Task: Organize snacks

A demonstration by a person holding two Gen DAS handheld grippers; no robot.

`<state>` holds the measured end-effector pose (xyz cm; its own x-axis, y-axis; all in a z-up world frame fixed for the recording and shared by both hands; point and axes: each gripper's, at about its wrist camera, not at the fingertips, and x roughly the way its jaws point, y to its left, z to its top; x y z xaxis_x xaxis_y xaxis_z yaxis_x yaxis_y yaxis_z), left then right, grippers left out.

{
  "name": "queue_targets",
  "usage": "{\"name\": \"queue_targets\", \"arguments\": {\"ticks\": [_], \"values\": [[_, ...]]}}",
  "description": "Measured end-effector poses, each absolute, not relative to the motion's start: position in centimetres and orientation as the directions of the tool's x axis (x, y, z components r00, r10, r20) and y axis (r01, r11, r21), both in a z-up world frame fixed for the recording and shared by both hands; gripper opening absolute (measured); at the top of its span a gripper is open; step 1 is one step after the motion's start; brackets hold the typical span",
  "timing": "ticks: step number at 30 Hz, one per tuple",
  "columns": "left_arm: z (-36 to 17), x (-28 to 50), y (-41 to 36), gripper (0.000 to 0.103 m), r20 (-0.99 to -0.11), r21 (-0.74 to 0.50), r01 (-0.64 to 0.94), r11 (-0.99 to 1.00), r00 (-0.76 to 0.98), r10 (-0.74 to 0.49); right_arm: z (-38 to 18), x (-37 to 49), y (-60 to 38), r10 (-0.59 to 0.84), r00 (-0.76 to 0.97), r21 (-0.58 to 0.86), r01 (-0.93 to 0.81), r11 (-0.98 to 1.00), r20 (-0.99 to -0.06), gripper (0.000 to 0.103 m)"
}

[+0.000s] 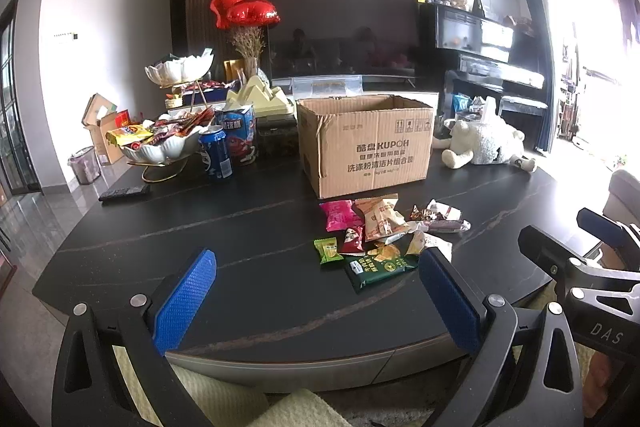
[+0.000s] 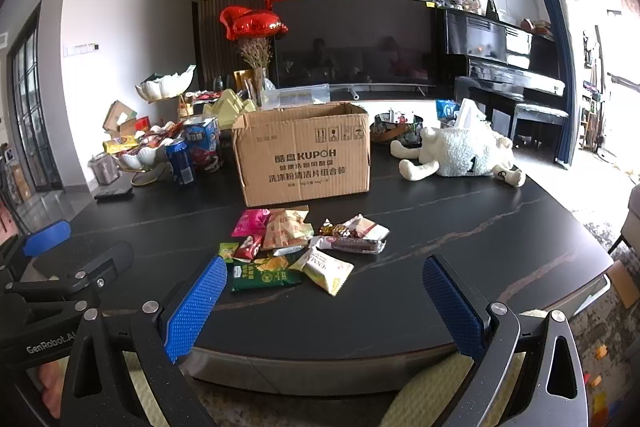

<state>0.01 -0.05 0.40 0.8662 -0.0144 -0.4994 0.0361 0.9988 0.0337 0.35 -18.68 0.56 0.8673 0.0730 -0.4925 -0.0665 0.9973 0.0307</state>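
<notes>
Where snack packets (image 2: 296, 247) litter dark table (image 2: 460, 227), cardboard box (image 2: 304, 155) behind, both hand-held grippers spread

Matt corrugated cardboard box (image 2: 304, 157), glossy plastic-film snack packets (image 2: 280, 251), polished dark veined stone counter (image 2: 460, 227), fluffy cloth plush toy (image 2: 464, 153), textured blue rubber gripper pads (image 2: 196, 311).

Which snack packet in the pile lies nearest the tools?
The dark green packet, at the pile's front edge; all the other packets lie behind it, toward the cardboard box.
</notes>
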Motion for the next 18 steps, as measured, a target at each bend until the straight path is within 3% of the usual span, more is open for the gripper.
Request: {"name": "queue_targets", "arguments": {"ticks": [18], "values": [[0.78,0.1,-0.19,0.103,-0.495,0.033,0.035,0.999,0.869,-0.014,1.27,0.1,-18.72,0.073,0.877,0.028,-0.068,0.997,-0.475,0.1]]}}
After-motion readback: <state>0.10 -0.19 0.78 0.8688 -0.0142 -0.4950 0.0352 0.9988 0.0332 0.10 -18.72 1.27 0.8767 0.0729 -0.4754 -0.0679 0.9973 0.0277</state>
